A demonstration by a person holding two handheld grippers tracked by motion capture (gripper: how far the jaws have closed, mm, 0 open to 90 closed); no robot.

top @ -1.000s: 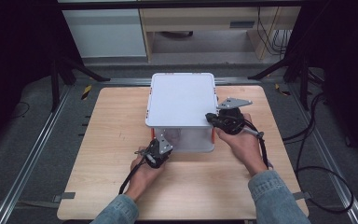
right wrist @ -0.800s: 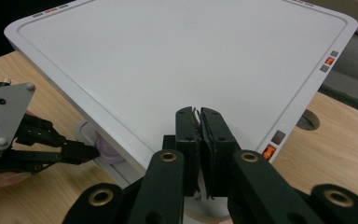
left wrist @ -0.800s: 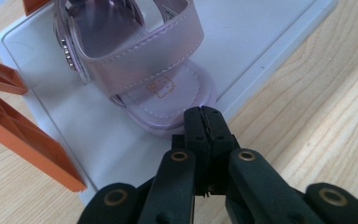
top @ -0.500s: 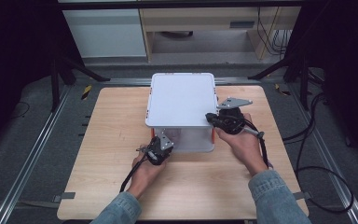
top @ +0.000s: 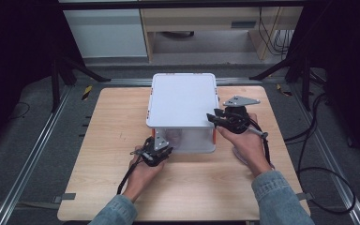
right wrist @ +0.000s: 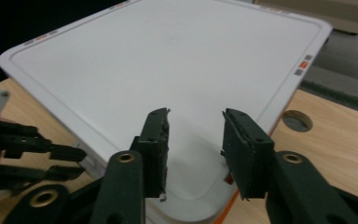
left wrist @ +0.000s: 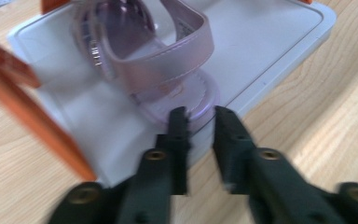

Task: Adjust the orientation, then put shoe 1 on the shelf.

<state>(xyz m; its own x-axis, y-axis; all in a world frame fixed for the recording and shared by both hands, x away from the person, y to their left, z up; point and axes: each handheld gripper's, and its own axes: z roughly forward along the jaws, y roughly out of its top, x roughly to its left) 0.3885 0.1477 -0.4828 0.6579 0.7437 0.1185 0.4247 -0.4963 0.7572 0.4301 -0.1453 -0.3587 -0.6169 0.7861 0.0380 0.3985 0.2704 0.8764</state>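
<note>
In the middle of the high view a white storage box (top: 183, 112) with orange latches sits on the wooden desk (top: 103, 136). Its flat lid (top: 183, 99) looks lifted clear of the tub at the near edge, though I cannot tell how it is propped. The left tongs (top: 155, 149) sit low, at the lower left of the box, against its near wall. In the left gripper view they have just been opening, and their jaws stand apart in front of the clear wall, pressing on nothing. Behind that wall, in the upper middle of that view, lies a pale pink sandal (left wrist: 154, 60), strap looped up, sole flat on the box floor.

The right tongs (top: 215, 119) hover at the right edge of the lid. In the right gripper view their jaws, likewise just opened, stand parted over the lid's near corner (right wrist: 200, 205), released and holding nothing.

What worries me: with both tongs let go, the lid is only resting. A nudge from the right hand (top: 246, 145) could slide it sideways off the tub, or drop it back down over the opening. The left tongs point at the wall, not over it, so pushing forward would shove the whole box across the desk instead of reaching the sandal.
</note>
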